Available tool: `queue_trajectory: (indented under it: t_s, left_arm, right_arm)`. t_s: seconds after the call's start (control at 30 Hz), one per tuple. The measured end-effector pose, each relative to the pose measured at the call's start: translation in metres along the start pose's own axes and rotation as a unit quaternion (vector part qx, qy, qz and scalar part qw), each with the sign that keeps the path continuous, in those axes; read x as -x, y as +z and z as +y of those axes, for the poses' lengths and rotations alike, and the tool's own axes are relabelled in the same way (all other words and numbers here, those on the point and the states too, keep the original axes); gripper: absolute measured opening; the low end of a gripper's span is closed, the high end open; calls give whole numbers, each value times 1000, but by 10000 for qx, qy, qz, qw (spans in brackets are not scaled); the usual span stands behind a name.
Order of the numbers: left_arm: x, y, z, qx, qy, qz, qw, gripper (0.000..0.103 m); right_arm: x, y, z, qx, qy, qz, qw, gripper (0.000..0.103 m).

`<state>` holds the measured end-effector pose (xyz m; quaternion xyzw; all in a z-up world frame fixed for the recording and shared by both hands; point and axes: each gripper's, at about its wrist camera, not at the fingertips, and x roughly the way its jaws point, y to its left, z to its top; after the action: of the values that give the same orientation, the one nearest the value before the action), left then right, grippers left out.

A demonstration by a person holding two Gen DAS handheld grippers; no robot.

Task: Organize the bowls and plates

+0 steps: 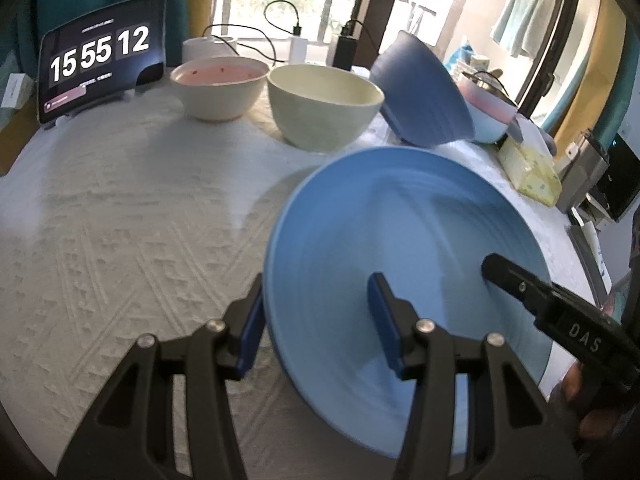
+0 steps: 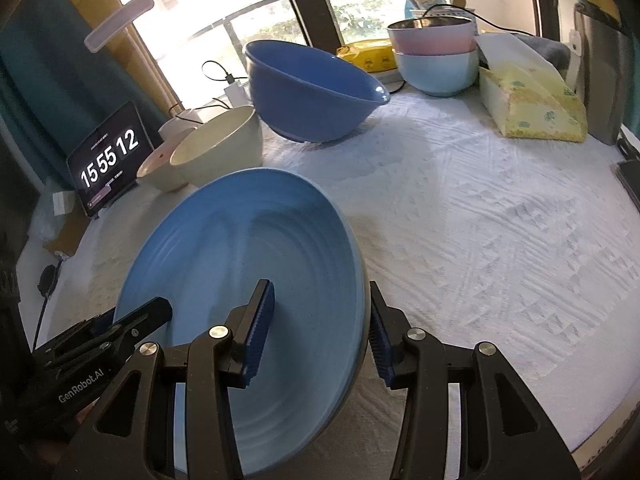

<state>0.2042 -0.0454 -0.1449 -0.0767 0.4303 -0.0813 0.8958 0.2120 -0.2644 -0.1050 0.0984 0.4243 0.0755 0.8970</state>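
My left gripper [image 1: 316,320] is matte black, its two fingers built from open triangular links with cut-out windows, each joint capped by a round silver screw. The pads [image 1: 250,334] are deep blue slabs. My right gripper [image 2: 320,332] is the same build, and its blue pads [image 2: 260,332] show fine ridged teeth along the edge. White lettering marks the black bodies: "DAS" on the right one as seen from the left wrist, "GenRobot.AI" on the left one as seen from the right.

You're in a home: cloth-covered table [image 2: 480,220], tissue box [image 2: 532,100], bowls [image 1: 324,104], tablet clock [image 1: 100,56], towels [image 1: 520,16] hanging by the balcony window [image 1: 280,0].
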Motion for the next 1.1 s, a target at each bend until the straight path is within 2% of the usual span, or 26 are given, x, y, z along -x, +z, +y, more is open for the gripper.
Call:
queue_trajectory:
  t_s: [0.67,1.1]
  left_arm:
    - [8,6,46,353,145,-156,9991,50]
    - [17,10,81,638,396,-270,9968,51]
  right_arm:
    - [-18,11,48,403,145,102,9990,48]
    - [-40,18,84,727,383,206,9964,48]
